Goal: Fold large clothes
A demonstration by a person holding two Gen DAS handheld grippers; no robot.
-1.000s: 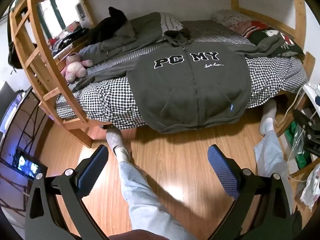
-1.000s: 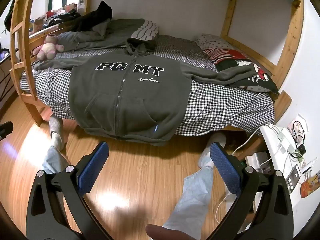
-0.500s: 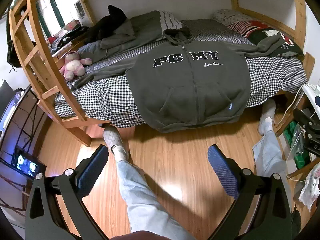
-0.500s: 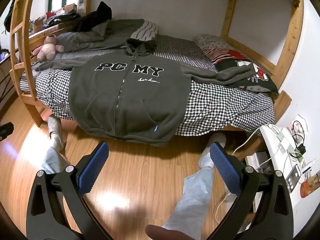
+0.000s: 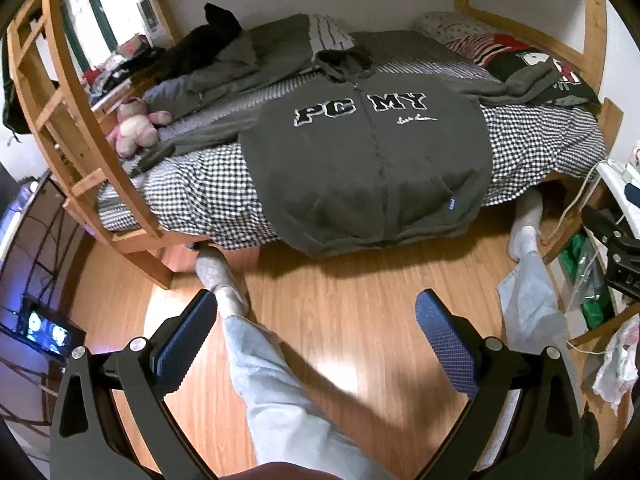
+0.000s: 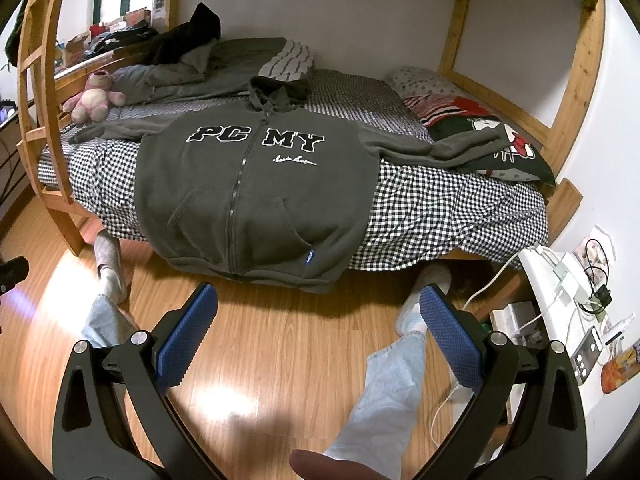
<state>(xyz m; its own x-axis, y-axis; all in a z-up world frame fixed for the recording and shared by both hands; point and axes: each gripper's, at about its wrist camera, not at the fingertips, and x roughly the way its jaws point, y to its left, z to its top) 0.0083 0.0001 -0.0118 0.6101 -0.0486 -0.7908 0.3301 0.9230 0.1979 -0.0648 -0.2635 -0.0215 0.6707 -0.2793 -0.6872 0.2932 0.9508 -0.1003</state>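
Both the left gripper (image 5: 316,336) and right gripper (image 6: 318,328) are hanging wide open and empty over the floor. The hoodie (image 6: 256,196) is lying flat on the bed (image 6: 460,208), so I'd grab a sleeve (image 6: 412,148) end first.

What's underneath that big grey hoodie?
The hoodie lies on a checked bedspread; its hem hangs over the bed's edge. Whatever else lies beneath it is covered.
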